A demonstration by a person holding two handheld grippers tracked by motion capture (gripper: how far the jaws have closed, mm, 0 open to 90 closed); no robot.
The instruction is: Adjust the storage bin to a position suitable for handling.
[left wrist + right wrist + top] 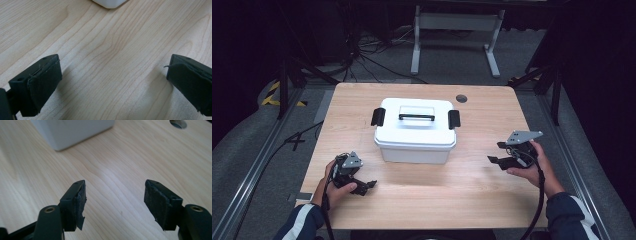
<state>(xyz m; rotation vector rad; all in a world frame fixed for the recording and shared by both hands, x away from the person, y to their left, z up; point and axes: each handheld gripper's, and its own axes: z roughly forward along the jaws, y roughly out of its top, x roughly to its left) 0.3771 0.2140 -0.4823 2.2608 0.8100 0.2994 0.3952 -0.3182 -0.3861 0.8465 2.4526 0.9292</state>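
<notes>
**Black claws empty beside the white box**

Black rubber pads line both claws, and neither holds anything. The left claw (367, 186) rests low near the front left of the wooden surface (472, 190), its jaws spread wide with bare wood between them. In the left gripper view its pads (42, 85) sit far out toward the two edges of the picture, touching nothing, each throwing a soft shadow on the grain.

The right claw (497, 153) is held in the right hand (532, 167) above the right side of the surface, pointing toward the box. Its jaws stand partly apart, narrower than the left pair, and nothing lies between them. The right gripper view shows frayed padding on one of its pads (80, 203).

The box (416, 131) sits in the middle of the surface, lid on, with a black handle (416, 117) on top and a black latch (378, 116) at each end. Both claws are well apart from it, one on either side.

The high view gives the whole layout: both hands, striped sleeves, the trailing cables and the grey floor beyond. The left gripper view catches a rounded bottom corner of the box (110, 3) at its top edge. The right gripper view takes in more of the box's wall (72, 131) and the round hole (178, 123) in the surface, which the high view places behind the box toward the far right.
</notes>
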